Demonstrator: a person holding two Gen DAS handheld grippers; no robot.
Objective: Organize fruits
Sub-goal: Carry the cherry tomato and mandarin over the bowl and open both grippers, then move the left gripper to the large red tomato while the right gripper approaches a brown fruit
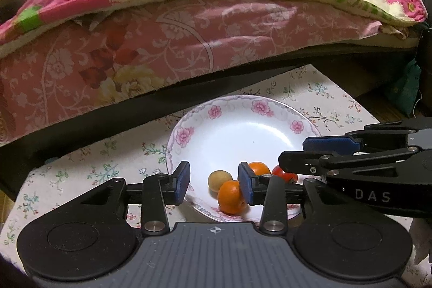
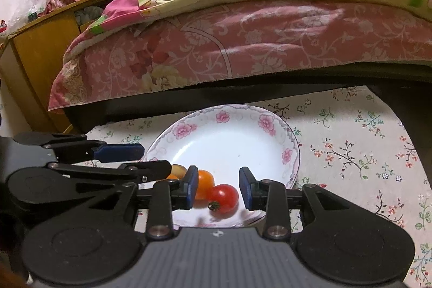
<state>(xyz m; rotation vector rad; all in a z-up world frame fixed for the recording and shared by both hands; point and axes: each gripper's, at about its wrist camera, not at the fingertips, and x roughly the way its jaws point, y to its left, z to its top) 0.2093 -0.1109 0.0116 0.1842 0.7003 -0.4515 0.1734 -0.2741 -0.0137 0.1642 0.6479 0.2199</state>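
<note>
Hovering: both grippers hang low over the near rim of one plate, side by side, fingers spread.
Left gripper (image 1: 213,184): released, gripping nothing; its blue pads (image 1: 181,181) stand wide apart.
Right gripper (image 2: 218,188): released as well, with a clear gap on either side of the tomato.
Plate (image 1: 243,126): white with pink flowers round the rim, resting on the flowered tablecloth (image 1: 81,166).
Front orange (image 1: 230,196): in the plate's near part, just beside the left gripper's right pad; whether they touch, I cannot tell.
Second orange (image 1: 259,168): behind that pad, partly hidden.
Yellowish fruit (image 1: 219,180): just behind the front orange, between the left pads.
Tomato (image 2: 223,197): red, stem end turned toward me, between the right gripper's pads, touching an orange on its left.
Behind: a bed with a pink flowered cover (image 1: 162,45) fills the background.
</note>
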